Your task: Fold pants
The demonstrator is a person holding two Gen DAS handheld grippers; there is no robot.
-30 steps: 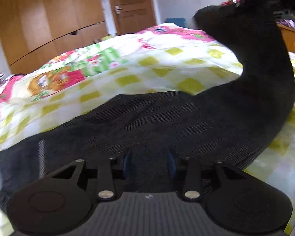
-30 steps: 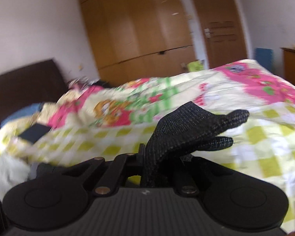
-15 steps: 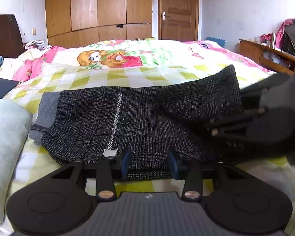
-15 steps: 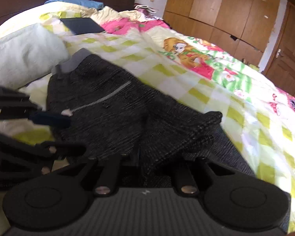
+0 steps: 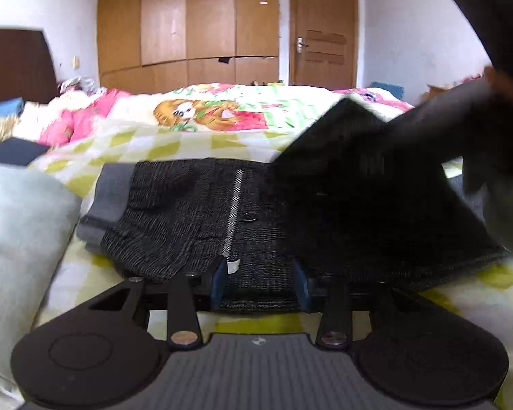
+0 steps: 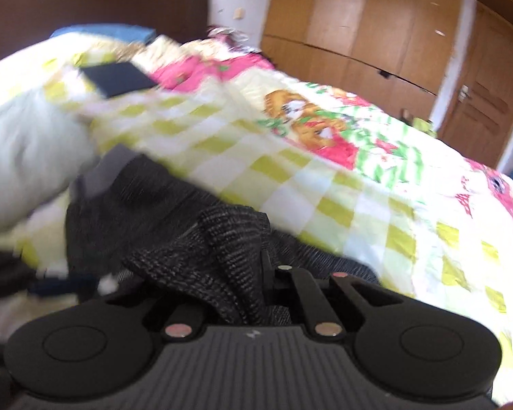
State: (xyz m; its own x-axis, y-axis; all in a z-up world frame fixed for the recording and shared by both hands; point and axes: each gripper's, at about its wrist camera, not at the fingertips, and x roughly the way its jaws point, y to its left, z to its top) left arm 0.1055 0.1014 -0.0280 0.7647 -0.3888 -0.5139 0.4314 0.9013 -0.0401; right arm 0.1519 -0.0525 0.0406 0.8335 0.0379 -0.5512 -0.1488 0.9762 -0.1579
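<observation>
While on the bed [image 5: 195, 140]: dark pants [image 5: 195, 218] lie folded
Left tongs [image 5: 260, 282]: spread apart, pants' near edge between them
Right tongs [image 6: 253, 304]: just closed, pinching a pants fold

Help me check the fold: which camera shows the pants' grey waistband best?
The left wrist view: the waistband sits sharp and unobstructed at the left end of the pants, beside the pale pillow. The right wrist view shows it only as a blurred grey patch behind bunched fabric.
</observation>
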